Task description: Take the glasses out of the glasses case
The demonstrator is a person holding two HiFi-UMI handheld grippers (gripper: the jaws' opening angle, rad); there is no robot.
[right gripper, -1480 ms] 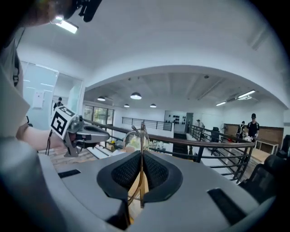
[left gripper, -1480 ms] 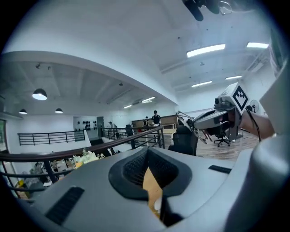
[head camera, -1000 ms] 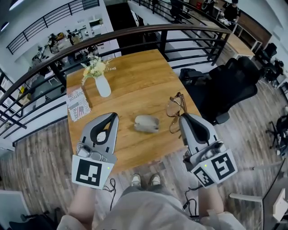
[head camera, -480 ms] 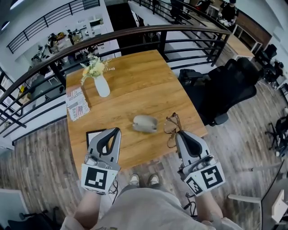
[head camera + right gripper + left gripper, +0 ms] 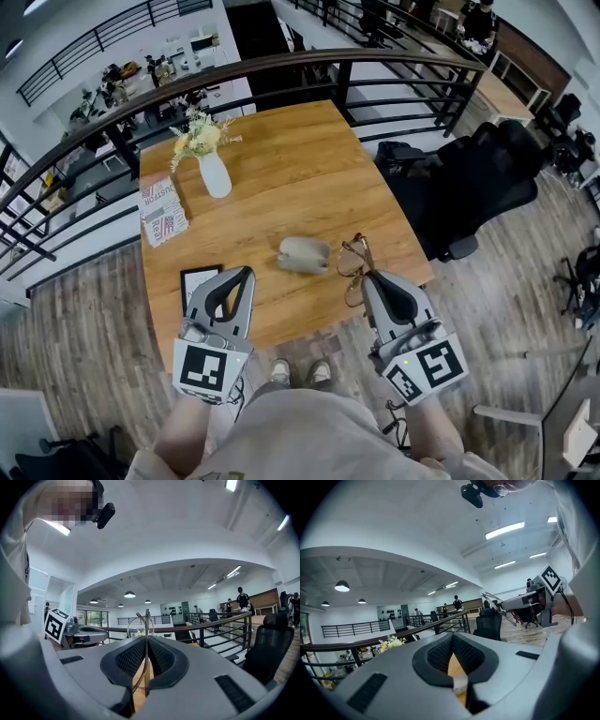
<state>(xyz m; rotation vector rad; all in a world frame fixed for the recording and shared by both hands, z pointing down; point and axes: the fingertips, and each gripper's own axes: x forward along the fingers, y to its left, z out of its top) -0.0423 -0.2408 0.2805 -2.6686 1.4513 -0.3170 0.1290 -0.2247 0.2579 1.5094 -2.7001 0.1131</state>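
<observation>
Grey right gripper [image 5: 370, 279] has its jaws almost together on the thin frame of the glasses [image 5: 354, 265], low over the table's right edge and just beside the case [image 5: 304, 255]. The left gripper [image 5: 246, 274] is closed on nothing. I judge it best to rest the frame on the wood, away from the edge, and then open gently. Farther on the wooden table [image 5: 281, 159] are a booklet [image 5: 161, 211] and a vase [image 5: 215, 174], then a railing [image 5: 281, 67].
</observation>
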